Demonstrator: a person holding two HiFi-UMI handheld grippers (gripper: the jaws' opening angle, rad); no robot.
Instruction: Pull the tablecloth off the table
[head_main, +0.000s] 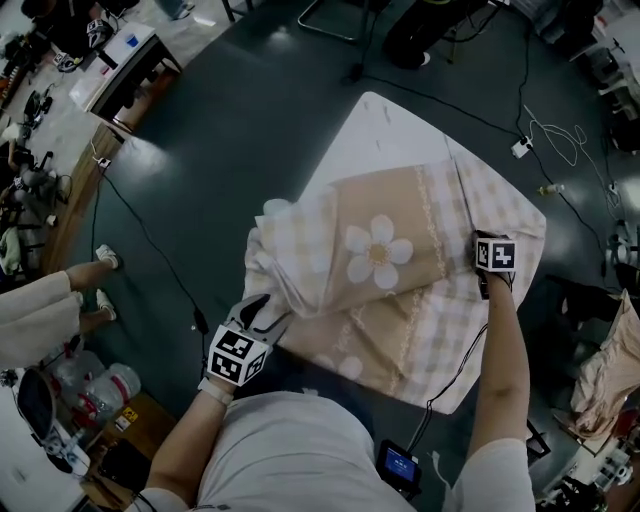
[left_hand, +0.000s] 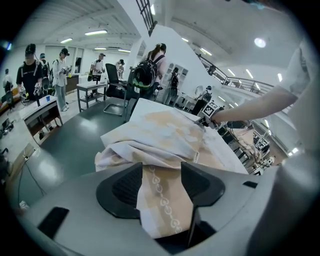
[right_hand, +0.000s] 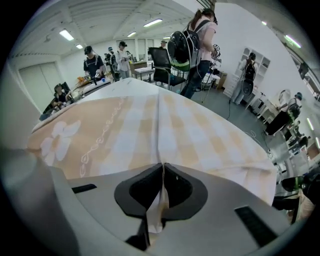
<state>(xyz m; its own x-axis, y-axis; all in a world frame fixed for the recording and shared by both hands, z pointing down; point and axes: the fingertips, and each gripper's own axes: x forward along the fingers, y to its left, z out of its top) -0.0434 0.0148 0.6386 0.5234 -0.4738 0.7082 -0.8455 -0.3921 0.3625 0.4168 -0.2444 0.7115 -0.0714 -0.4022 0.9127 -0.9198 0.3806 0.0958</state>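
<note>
One tablecloth (head_main: 400, 300) in left gripper (left_hand: 161, 172), right gripper (right_hand: 163, 172)

Bystanders (left_hand: 61, 75), black office chair (left_hand: 114, 82), backpack (right_hand: 181, 50), grey floor (head_main: 250, 130)

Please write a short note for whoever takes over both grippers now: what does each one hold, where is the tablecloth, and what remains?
The left gripper is shut on a bunched fold of the tablecloth at its near left corner.
The right gripper is shut on a thin fold near the right edge.
Done: cloth rumpled, far corner of the table bare.
Left: most of the cloth lies on the table; pull it off.
</note>
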